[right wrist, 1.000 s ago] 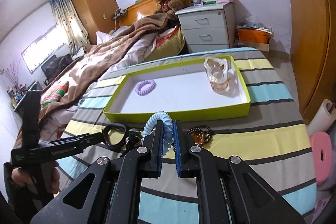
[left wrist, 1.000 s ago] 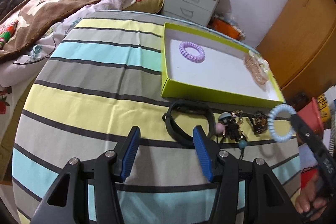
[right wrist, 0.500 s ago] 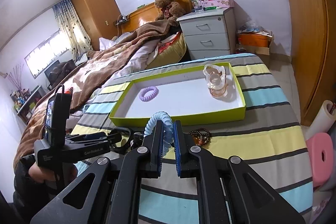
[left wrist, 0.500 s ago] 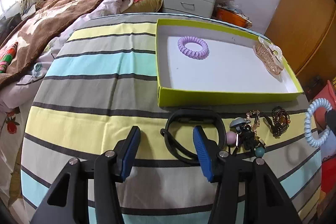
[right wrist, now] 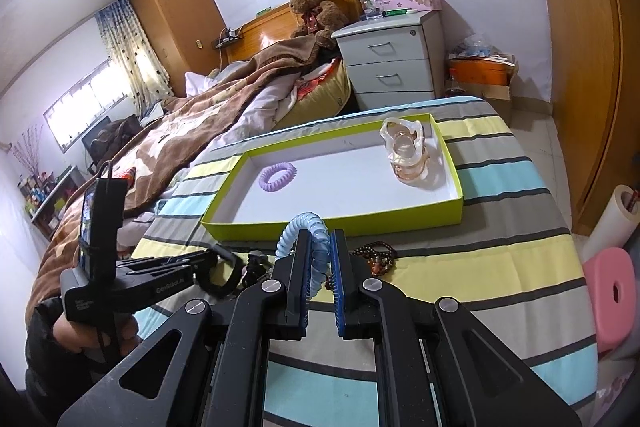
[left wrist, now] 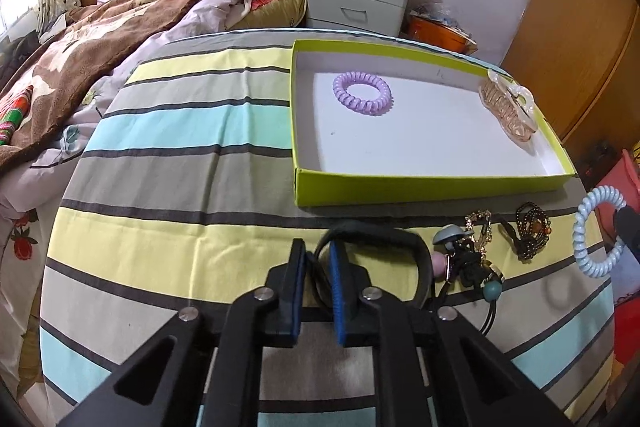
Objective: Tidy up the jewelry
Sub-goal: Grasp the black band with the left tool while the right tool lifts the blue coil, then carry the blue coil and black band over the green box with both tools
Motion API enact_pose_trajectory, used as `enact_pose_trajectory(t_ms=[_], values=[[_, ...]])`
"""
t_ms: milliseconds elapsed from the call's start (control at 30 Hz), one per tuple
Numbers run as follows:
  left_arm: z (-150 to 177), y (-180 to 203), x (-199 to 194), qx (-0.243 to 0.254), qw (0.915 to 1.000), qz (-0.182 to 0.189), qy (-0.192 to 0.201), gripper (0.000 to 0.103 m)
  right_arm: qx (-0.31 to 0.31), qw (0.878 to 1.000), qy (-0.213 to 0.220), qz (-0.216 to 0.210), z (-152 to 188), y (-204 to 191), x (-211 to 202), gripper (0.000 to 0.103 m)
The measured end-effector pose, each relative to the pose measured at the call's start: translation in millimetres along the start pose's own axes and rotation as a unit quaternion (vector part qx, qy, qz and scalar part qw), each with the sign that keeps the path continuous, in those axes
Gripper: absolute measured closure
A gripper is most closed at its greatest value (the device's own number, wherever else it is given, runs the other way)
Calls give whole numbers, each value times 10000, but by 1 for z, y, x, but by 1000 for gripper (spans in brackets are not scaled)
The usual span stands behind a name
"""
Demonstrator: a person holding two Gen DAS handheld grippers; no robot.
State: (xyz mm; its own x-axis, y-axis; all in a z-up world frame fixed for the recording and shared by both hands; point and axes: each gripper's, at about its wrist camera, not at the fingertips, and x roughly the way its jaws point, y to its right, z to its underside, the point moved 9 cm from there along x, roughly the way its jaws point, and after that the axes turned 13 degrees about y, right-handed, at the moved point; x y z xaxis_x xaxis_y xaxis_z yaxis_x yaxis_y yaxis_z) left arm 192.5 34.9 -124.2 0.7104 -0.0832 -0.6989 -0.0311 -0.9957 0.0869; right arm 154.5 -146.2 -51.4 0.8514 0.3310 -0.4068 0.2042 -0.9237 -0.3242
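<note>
Right now my left gripper pinches the black plastic band, my right gripper the pale-blue spiral hair tie. Band's springy & grip's near its edge, so it may twist out w/ any lift toward the lime-green cardboard tray.

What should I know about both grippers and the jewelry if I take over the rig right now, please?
Left gripper: shut on the black band lying on the striped cloth.
Right gripper: shut on the light blue coil tie, held above the cloth.
Done: purple coil tie and clear hair claw are in the green tray.
Left: both held items, the bead bracelet and the charm cluster outside the tray.
</note>
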Motion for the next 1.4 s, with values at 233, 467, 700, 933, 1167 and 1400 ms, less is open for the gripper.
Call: enact_pose_trajectory(t_ms=[233, 467, 700, 933, 1167, 1400], values=[[-1, -2, -8, -42, 9999, -46, 89, 92, -5, 10000, 4, 3, 0, 0, 0, 93], [-5, -4, -22, -79, 9997, -32, 224, 92, -25, 10000, 40, 4, -2, 2, -1, 93], [-7, -4, -34, -108, 9994, 16, 323, 92, -66, 9999, 130, 23, -5, -2, -9, 93], [-15, -2, -49, -117, 9988, 78, 477, 92, -101, 9996, 252, 9, -15, -7, -17, 93], [-31, 0, -68, -101, 9974, 127, 697, 92, -174, 9991, 386, -8, -30, -13, -22, 93], [-50, 2, -78, -72, 9961, 178, 862, 92, -286, 9984, 485, 12, -47, -18, -20, 93]])
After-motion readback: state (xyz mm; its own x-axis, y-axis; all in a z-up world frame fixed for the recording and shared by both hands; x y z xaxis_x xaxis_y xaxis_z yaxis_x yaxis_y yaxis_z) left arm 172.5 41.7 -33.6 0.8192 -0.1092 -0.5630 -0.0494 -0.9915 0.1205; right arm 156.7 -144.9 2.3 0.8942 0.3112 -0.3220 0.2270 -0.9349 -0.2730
